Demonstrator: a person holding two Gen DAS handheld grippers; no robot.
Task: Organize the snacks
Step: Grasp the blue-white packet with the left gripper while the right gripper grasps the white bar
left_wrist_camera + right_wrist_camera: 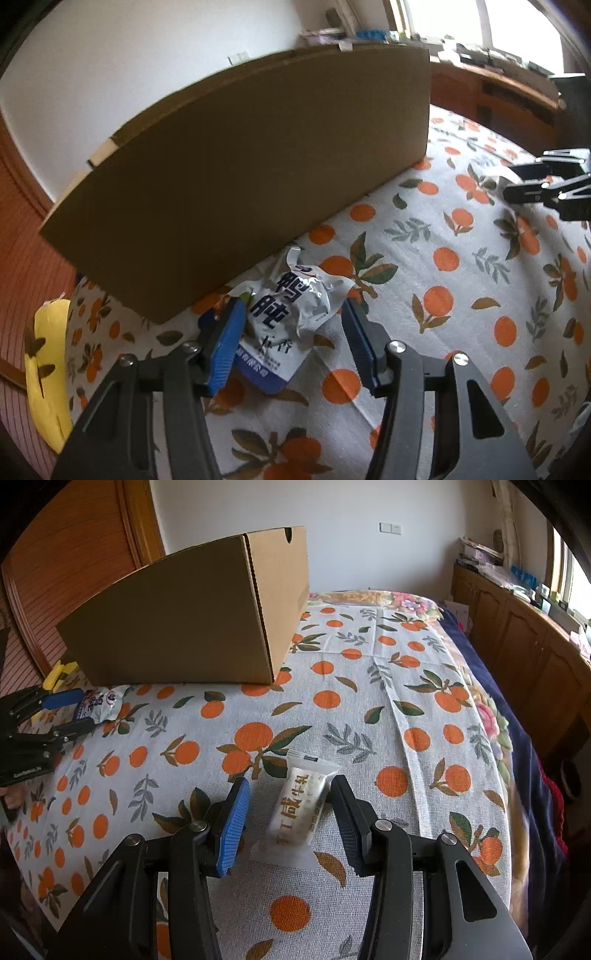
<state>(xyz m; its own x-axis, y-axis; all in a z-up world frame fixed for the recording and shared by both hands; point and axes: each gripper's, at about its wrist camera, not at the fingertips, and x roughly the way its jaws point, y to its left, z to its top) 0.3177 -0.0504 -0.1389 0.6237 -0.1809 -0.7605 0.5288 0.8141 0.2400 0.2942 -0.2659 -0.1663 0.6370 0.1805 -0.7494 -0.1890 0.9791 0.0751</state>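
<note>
Matt cardboard box [192, 616], glossy pouch [291, 317]

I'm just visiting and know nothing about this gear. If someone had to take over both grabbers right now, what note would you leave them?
Left gripper: jaws open around the crumpled silver snack pouch, which lies on the orange-print cloth beside the cardboard box. Not gripped.
Right gripper: jaws open around the small white candy packet, lying flat on the cloth, farther from the box. Not gripped.
Done: neither snack lifted; the box's inside is hidden.
Left: close on each snack, then probably carry both to the box.
</note>
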